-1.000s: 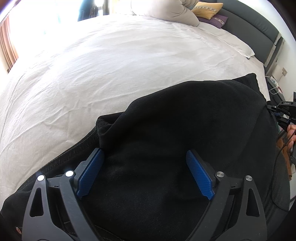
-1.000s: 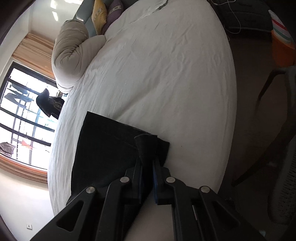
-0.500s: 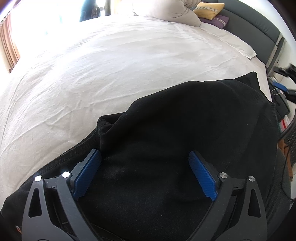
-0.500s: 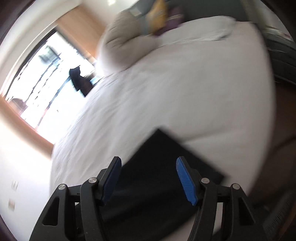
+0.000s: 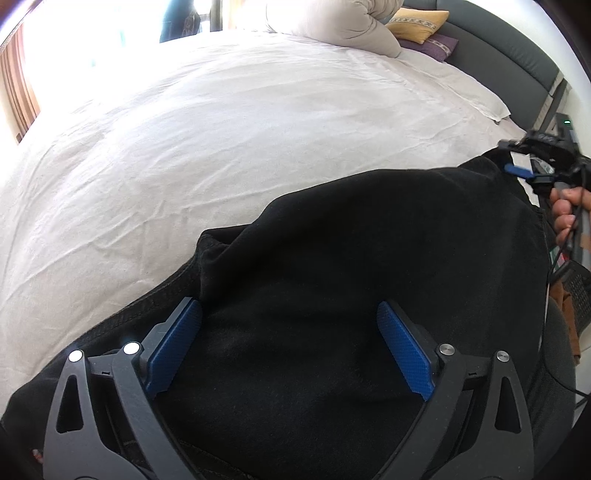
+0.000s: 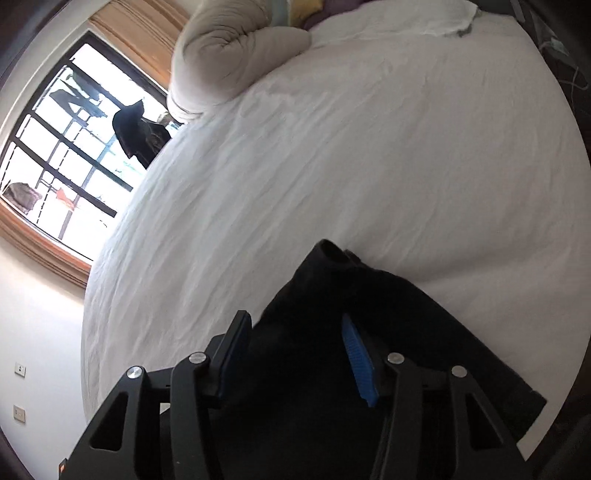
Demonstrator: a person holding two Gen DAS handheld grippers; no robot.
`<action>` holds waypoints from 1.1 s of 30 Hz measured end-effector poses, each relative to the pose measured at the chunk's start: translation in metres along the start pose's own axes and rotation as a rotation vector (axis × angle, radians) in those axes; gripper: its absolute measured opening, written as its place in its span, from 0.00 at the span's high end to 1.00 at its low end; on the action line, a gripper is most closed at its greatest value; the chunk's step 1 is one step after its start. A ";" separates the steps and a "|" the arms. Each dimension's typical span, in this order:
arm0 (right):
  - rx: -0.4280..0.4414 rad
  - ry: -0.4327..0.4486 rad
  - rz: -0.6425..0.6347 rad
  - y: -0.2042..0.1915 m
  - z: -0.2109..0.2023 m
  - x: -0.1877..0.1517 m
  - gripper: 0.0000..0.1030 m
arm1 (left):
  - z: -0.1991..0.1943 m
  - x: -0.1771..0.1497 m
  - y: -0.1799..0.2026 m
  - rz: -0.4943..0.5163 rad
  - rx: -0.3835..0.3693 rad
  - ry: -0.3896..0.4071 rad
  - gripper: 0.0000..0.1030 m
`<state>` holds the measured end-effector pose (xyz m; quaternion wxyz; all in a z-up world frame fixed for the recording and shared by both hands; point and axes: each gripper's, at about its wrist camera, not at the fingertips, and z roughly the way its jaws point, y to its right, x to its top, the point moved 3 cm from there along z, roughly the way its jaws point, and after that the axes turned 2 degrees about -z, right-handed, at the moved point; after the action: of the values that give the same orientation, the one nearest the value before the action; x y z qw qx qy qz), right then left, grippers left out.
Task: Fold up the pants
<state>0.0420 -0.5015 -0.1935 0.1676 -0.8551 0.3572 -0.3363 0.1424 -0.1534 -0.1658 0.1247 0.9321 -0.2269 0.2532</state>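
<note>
The black pants lie folded in a thick pile at the near edge of the white bed. My left gripper is open, its blue pads wide apart just over the near part of the pile. My right gripper is open above the pile's other end, with the black fabric between and beyond its fingers. A rolled corner of the fabric points up the bed. The right gripper also shows at the right edge of the left wrist view, held by a hand.
A rolled beige duvet and yellow and purple cushions lie at the head of the bed by a dark headboard. A barred window lies beyond the far side. Cables and a chair stand at the right.
My right gripper has let go of the pants corner and opened, then swung round over the pile. My left gripper has stayed open and almost still.
</note>
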 end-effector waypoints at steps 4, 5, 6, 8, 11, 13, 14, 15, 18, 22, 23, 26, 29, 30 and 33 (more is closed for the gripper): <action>0.106 -0.029 -0.048 -0.022 -0.013 -0.013 0.37 | -0.020 0.012 0.013 0.013 -0.071 0.046 0.06; 0.094 -0.064 -0.070 -0.023 -0.007 -0.023 0.37 | -0.018 0.014 0.021 0.039 -0.084 0.043 0.06; 0.060 -0.094 -0.082 -0.021 0.002 -0.028 0.37 | -0.015 0.016 0.026 0.058 -0.090 0.028 0.06; 0.037 -0.108 -0.064 -0.008 0.015 -0.039 0.41 | 0.001 0.021 0.029 0.089 -0.074 -0.003 0.06; 0.046 -0.088 -0.053 -0.005 0.013 -0.036 0.41 | 0.023 0.033 0.011 0.029 -0.102 -0.042 0.05; 0.020 -0.094 -0.077 -0.008 0.013 -0.033 0.41 | 0.031 0.042 0.006 0.045 -0.097 -0.044 0.05; 0.005 -0.096 -0.082 -0.009 0.011 -0.032 0.40 | 0.033 0.045 0.010 0.067 -0.084 -0.048 0.04; 0.001 -0.095 -0.079 -0.011 0.010 -0.029 0.40 | 0.036 0.047 0.011 0.087 -0.069 -0.049 0.04; -0.009 -0.098 -0.112 -0.013 0.007 -0.033 0.36 | 0.039 0.055 0.008 0.069 -0.064 -0.039 0.04; -0.032 -0.092 -0.181 -0.020 0.016 -0.035 0.36 | 0.019 0.070 0.013 0.009 -0.125 -0.001 0.07; -0.034 -0.092 -0.175 -0.019 0.014 -0.035 0.36 | 0.013 0.075 0.022 0.024 -0.157 0.014 0.07; -0.037 -0.093 -0.146 -0.021 0.013 -0.032 0.36 | 0.020 0.080 0.048 0.093 -0.211 -0.028 0.07; -0.035 -0.097 -0.143 -0.024 0.012 -0.031 0.36 | 0.056 0.074 0.057 0.143 -0.168 -0.124 0.07; -0.034 -0.100 -0.150 -0.024 0.011 -0.031 0.36 | 0.060 0.077 0.055 0.139 -0.160 -0.107 0.06; -0.061 -0.092 -0.169 -0.017 0.005 -0.030 0.36 | 0.060 0.085 0.047 0.084 -0.152 -0.092 0.06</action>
<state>0.0384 -0.4679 -0.2022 0.1288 -0.9014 0.2858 -0.2987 0.2099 -0.2452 -0.1664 0.1737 0.9202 -0.2900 0.1974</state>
